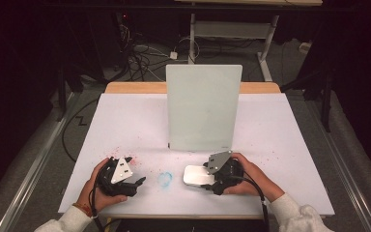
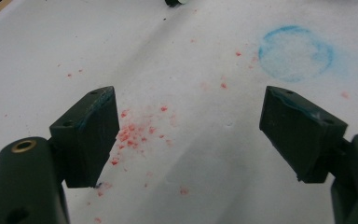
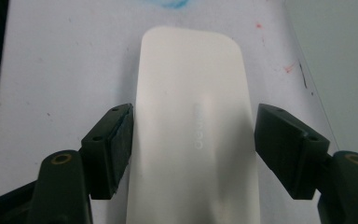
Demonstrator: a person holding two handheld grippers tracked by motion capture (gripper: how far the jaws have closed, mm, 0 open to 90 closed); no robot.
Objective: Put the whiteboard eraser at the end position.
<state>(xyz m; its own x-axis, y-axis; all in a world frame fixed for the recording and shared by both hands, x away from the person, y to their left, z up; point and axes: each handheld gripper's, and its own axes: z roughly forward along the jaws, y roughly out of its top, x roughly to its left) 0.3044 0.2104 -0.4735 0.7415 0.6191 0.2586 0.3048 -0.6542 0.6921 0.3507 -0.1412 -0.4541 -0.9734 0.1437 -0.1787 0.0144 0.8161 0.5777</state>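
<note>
White eraser block [image 1: 196, 175] lying flat on the white table sheet [image 1: 125, 125], near the front edge and just ahead of the upright whiteboard panel [image 1: 204, 107]. Gripped at its near end by the right gripper [image 1: 211, 178], with a hand [image 1: 249, 178] wrapped around the gripper body. Sitting just right of a faint blue ring-shaped smudge [image 1: 164, 179], apparently not yet wiped, though hard to judge from this height. Resting low at the left, the left gripper [image 1: 137, 183], carrying nothing, amid scattered red specks [image 1: 121, 151].

Looking along the left gripper [image 2: 186, 135]: jaws standing wide apart, nothing between them, hovering just over the sheet. Showing beneath and between them, a cluster of red specks [image 2: 135, 133]; farther off at upper right, the blue smudge [image 2: 296, 53], intact.

Looking along the right gripper [image 3: 191, 144]: both pads [image 3: 114, 144] pressing against the long sides of the eraser block [image 3: 191, 116], clenched on it and leaving no gap. Pointing toward the blue smudge [image 3: 168, 3], barely peeking in at the top edge.

Judging by this: pickup done, block brought down beside the mark; wiping away of the blue ring and red specks remaining.
</note>
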